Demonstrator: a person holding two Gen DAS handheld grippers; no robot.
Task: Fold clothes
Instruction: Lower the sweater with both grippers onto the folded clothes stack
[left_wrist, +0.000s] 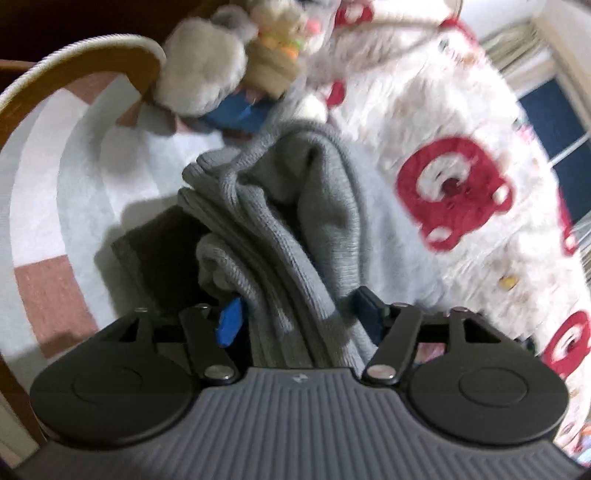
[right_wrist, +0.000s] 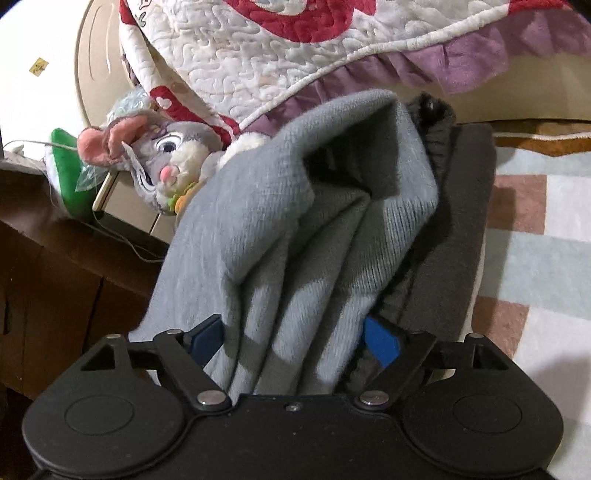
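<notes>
- The grey sweater (left_wrist: 295, 221) lies bunched in thick folds on a dark garment (left_wrist: 162, 258), which rests on the pastel checked rug (left_wrist: 55, 206); in the right view the sweater (right_wrist: 295, 229) covers most of the dark garment (right_wrist: 454, 229), whose edge shows on the rug's (right_wrist: 535, 240) side
- A quilt (left_wrist: 443, 155) with red bears hangs just beyond the sweater, and a plush rabbit (right_wrist: 159, 162) sits beside it, touching the grey knit
- Left gripper (left_wrist: 299, 317): its fingers (left_wrist: 231, 321) stand well apart with the knit bundled between them; I cannot tell for sure that the pads press on it, so it reads as a loose or released hold
- Right gripper (right_wrist: 295, 338): its fingers (right_wrist: 380, 341) are spread nearly as wide as they go, cloth draped between them but not pinched
- Step in hand, as I judge it: setting the sweater down after a fold, both holds let go
- The bundle is rumpled, not flat, so the fold looks unfinished
- Next move likely calls for drawing both grippers back clear of the knit, then picking an edge or sleeve to flatten and fold over
- Risk: loose knit may snag on a pad and drag the fold open
</notes>
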